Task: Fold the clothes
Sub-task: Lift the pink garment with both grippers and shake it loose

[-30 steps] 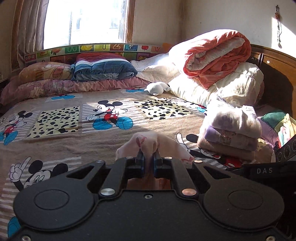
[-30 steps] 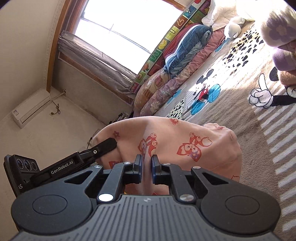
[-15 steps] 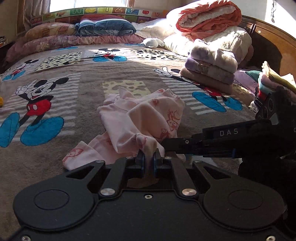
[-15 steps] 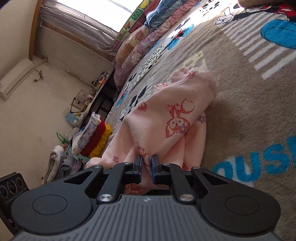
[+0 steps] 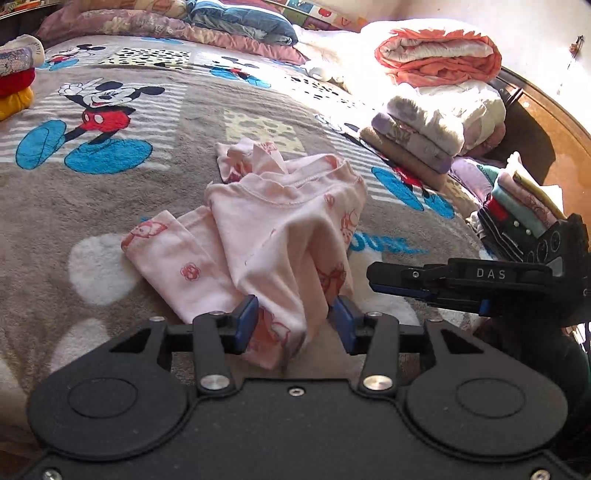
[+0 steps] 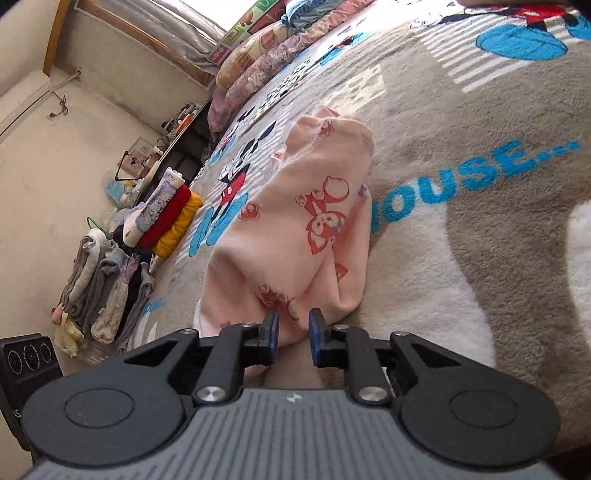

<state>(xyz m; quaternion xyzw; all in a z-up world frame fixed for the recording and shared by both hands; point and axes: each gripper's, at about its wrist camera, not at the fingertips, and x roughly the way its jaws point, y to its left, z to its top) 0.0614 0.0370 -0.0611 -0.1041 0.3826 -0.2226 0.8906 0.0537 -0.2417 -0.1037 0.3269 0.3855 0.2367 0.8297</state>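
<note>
A pink child's garment (image 5: 280, 229) with red cartoon prints lies crumpled on the Mickey Mouse blanket (image 5: 110, 192). My left gripper (image 5: 293, 323) is open, its jaws wide apart on either side of the garment's near edge. My right gripper (image 6: 291, 334) is open too, with the near hem of the same garment (image 6: 295, 229) between and just beyond its pads. The right gripper also shows in the left wrist view (image 5: 424, 288), to the right of the garment.
Folded clothes stand in stacks: purple and white (image 5: 417, 136) and a mixed pile (image 5: 517, 206) to the right, red and yellow (image 6: 170, 218) and grey pieces (image 6: 103, 291) at the bed's left edge. Quilts (image 5: 439, 55) and pillows (image 5: 236, 18) lie at the headboard.
Both grippers lowered the pink garment onto the blanket, then opened and let it go. It now lies in a heap in front of them.
</note>
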